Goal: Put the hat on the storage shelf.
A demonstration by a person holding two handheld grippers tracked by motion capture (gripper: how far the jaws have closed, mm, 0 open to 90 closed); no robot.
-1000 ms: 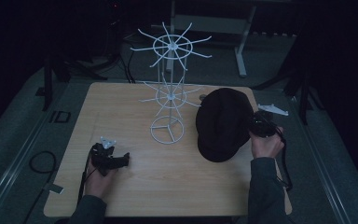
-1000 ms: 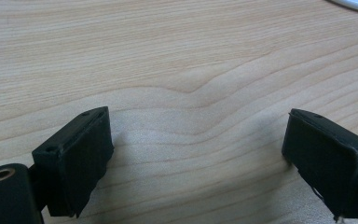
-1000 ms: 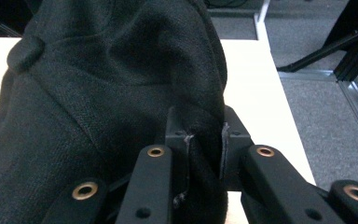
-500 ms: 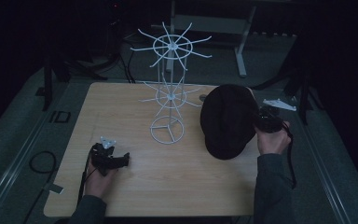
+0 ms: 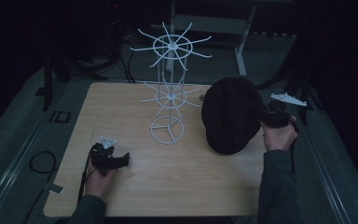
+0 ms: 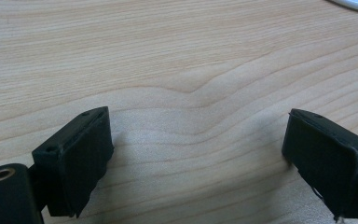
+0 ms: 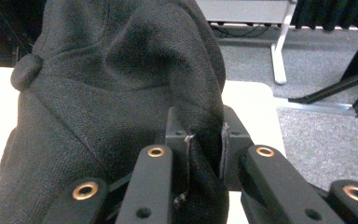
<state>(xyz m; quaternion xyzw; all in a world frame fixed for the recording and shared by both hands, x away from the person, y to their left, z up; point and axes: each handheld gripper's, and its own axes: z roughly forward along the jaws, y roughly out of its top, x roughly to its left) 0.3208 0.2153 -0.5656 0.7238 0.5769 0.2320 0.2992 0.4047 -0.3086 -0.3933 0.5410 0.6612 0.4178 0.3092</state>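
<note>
A black cap (image 5: 230, 114) hangs lifted above the right side of the wooden table (image 5: 135, 186), tilted on its edge. My right gripper (image 5: 266, 116) is shut on the cap's fabric (image 7: 121, 93), which is pinched between the two jaws, its gripper (image 7: 204, 140) seen from behind. A white wire rack (image 5: 170, 88) with two spoked tiers stands at the table's middle, just left of the cap. My left gripper (image 5: 121, 160) rests low on the table at the front left, open, with bare wood between its fingers (image 6: 77, 158).
The rack's round base (image 5: 167, 129) sits on the table between the two hands. Metal table legs (image 5: 242, 42) and dark stands rise beyond the far edge. A cable (image 5: 39, 163) lies on the floor at the left.
My right gripper has lifted the cap and carried it a little to the right and upward. The left gripper has stayed put.
</note>
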